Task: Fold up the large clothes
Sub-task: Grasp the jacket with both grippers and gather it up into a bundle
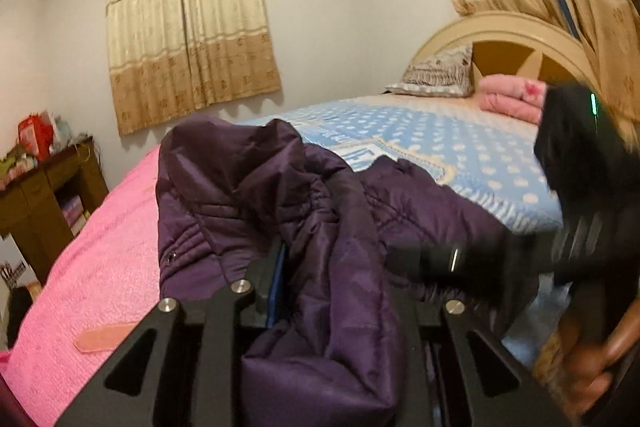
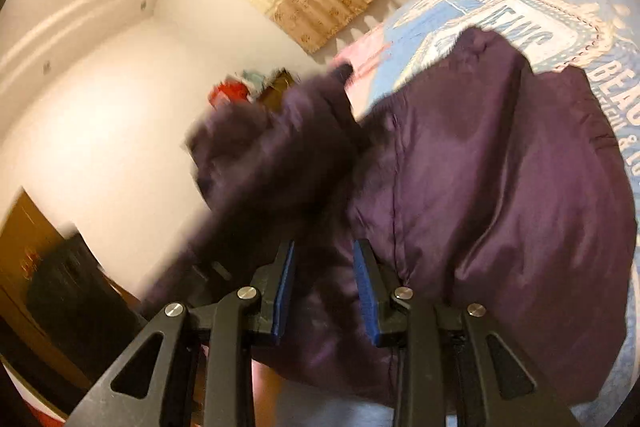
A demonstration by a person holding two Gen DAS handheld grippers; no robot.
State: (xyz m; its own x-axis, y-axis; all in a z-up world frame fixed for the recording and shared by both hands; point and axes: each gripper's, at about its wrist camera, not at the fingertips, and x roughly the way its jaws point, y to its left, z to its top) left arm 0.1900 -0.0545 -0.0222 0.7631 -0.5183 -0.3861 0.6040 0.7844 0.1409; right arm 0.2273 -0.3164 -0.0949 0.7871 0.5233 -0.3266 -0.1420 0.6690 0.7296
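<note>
We observe the left gripper (image 1: 320, 267) pointing slightly downward over the bed (image 1: 100, 259), its black linkage filling the lower edge of the left wrist view. Only one blue pad shows; the other finger is buried under cloth. Its jaws are pinching a thick fold of the purple padded jacket (image 1: 248, 187), which bunches up and over the jaws toward 12 o'clock and drapes down at 6 o'clock.

The right gripper (image 2: 324, 283) is rolled, so the room appears tilted in its view. Its jaws stand spread, both blue pads (image 2: 285, 291) visible with a clear gap; jacket fabric lies between and beyond them, but we see no pad pressing on it. In the left wrist view the right gripper's dark body (image 1: 580, 187) appears blurred at 3 o'clock, with the person's hand (image 1: 592, 355) at 4 o'clock.

The jacket lies across the near part of the bed, partly on the pink blanket, partly on the blue dotted sheet (image 1: 440, 143). In the right wrist view its bulk (image 2: 500, 179) spreads from centre toward 3 o'clock, a blurred portion rising at 10 o'clock.

Surroundings: a headboard (image 1: 500, 39) at 2 o'clock with a patterned pillow (image 1: 436, 73) and a folded pink quilt (image 1: 512, 99); curtains (image 1: 188, 35) at 11 o'clock; a brown cabinet (image 1: 44, 203) with clutter at 9 o'clock.
</note>
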